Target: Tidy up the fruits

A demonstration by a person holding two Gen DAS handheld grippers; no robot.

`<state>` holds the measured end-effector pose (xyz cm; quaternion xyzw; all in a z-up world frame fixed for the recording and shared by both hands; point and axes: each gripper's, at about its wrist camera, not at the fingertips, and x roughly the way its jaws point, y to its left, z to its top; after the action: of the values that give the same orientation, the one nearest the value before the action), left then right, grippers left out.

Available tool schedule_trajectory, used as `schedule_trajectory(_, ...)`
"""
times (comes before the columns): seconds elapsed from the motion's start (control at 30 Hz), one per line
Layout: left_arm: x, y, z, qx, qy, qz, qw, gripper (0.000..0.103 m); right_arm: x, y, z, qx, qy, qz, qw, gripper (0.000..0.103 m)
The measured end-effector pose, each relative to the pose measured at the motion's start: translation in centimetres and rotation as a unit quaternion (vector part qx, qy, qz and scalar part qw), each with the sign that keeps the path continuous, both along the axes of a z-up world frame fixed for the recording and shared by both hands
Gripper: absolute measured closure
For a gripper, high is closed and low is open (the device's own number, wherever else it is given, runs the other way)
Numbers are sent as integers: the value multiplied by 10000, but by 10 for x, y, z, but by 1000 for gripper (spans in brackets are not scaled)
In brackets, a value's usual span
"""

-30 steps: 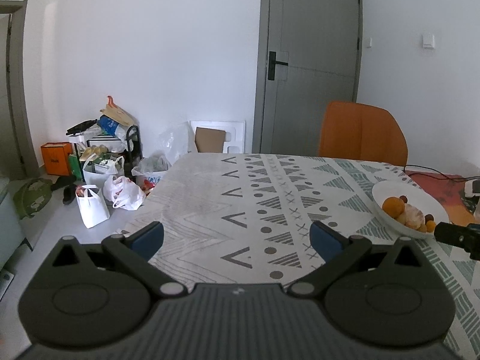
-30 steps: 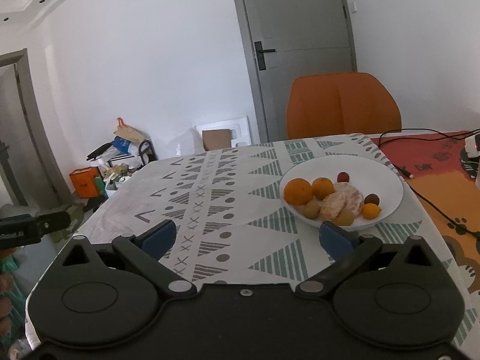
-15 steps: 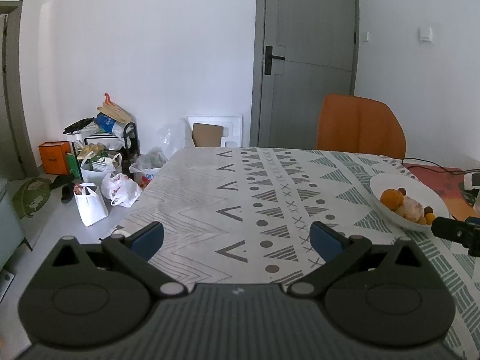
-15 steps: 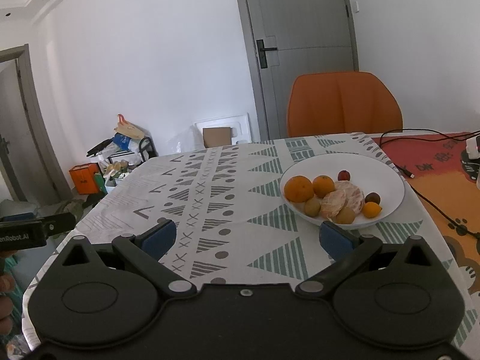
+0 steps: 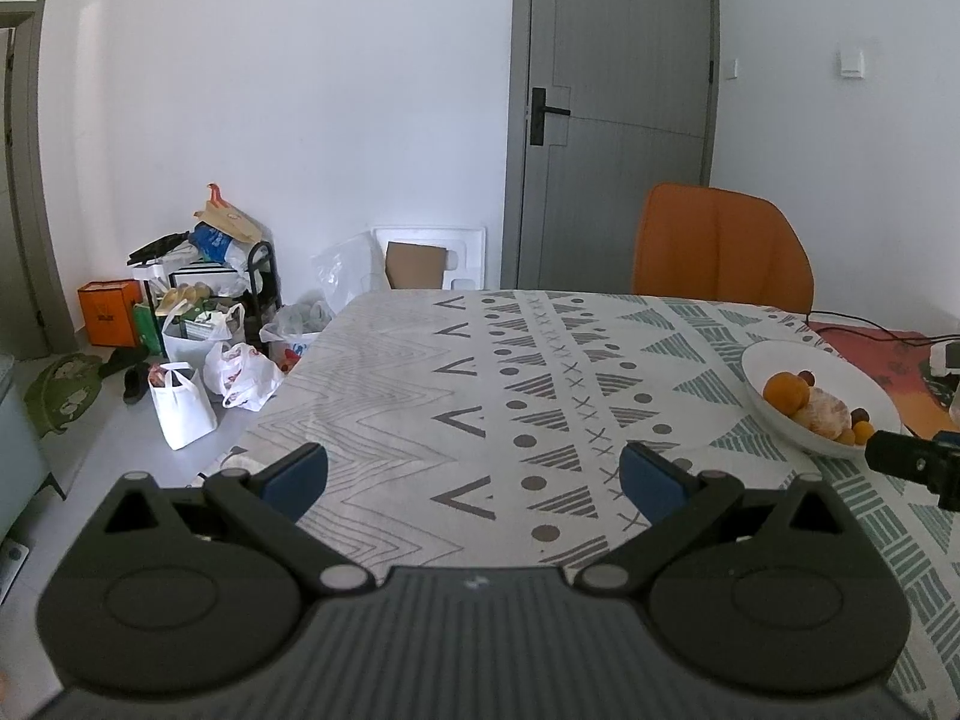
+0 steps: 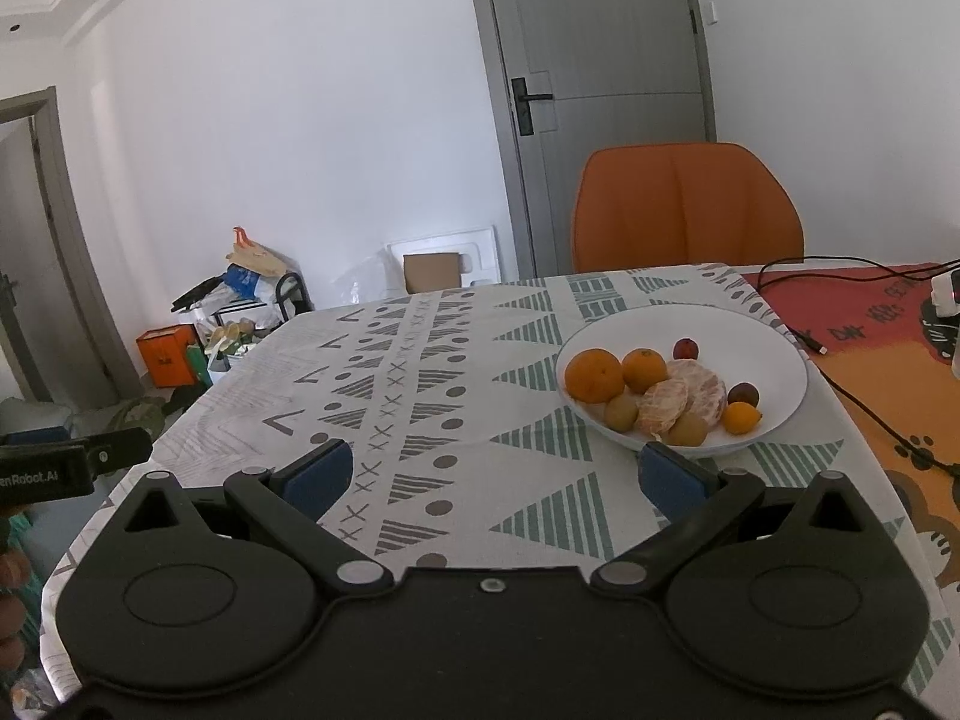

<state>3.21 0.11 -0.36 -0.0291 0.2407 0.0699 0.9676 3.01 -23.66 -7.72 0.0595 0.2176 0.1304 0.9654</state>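
A white plate (image 6: 768, 336) on the patterned tablecloth holds two oranges (image 6: 594, 375), peeled citrus (image 6: 690, 396), kiwis, dark plums and a small yellow fruit. In the left wrist view the plate (image 5: 780, 354) sits far right. My right gripper (image 6: 495, 474) is open and empty, just short of the plate's near rim. My left gripper (image 5: 474, 477) is open and empty over the cloth, well left of the plate. The right gripper's tip (image 5: 906, 459) shows in the left wrist view.
An orange chair (image 6: 684, 210) stands behind the table by a grey door (image 6: 600, 90). A red-orange mat (image 6: 888, 330) with cables covers the table's right side. Bags and boxes (image 5: 198, 324) clutter the floor at left.
Both grippers have drawn back and risen slightly from the table. Both stay open and empty. The fruit has not moved.
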Motion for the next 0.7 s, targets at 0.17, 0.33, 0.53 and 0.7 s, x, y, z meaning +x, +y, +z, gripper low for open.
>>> schedule_trajectory(0.17,1,2,-2,-9,20,11,10000,0,0,0,-1,-2,8,-1,10000,0)
schedule_trajectory(0.33,1,2,-2,-8,17,9,10000,0,0,1,-1,-4,6,0,10000,0)
schedule_trajectory(0.53,1,2,-2,-6,20,10,10000,0,0,1,-1,-11,11,-12,10000,0)
schedule_trajectory(0.7,2,1,-2,9,19,-9,10000,0,1,0,-1,-21,3,-14,10000,0)
